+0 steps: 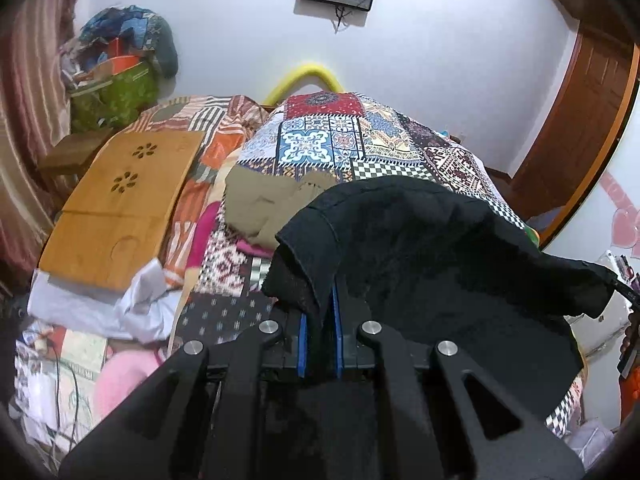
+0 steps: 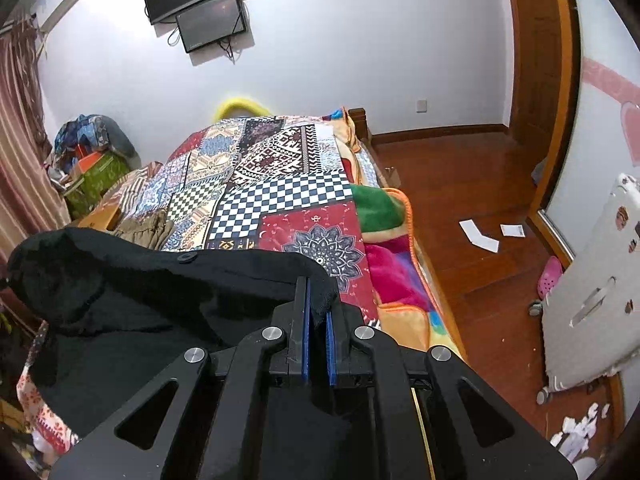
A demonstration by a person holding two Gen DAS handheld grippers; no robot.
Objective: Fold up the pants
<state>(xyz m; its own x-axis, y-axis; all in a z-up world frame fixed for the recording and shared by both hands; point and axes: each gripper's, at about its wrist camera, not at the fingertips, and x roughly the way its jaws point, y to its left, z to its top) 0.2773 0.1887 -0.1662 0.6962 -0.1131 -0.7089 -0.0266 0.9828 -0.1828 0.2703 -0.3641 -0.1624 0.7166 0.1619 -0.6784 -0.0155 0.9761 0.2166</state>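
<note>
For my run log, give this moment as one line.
left gripper: shut on black pants | right gripper: shut on pants | pants lifted over bed

- pants (image 1: 420, 248) are plain black, kinda fuzzy
- bedspread (image 2: 280, 196) is patchwork: black-white checks, red mandala, blue tiles
- khaki garment (image 1: 264, 208) beside the pants
- hand-held gripper (image 2: 318, 344) black, with blue pads (image 2: 306, 344)
- floor (image 2: 460, 200) reddish-brown wood
</note>
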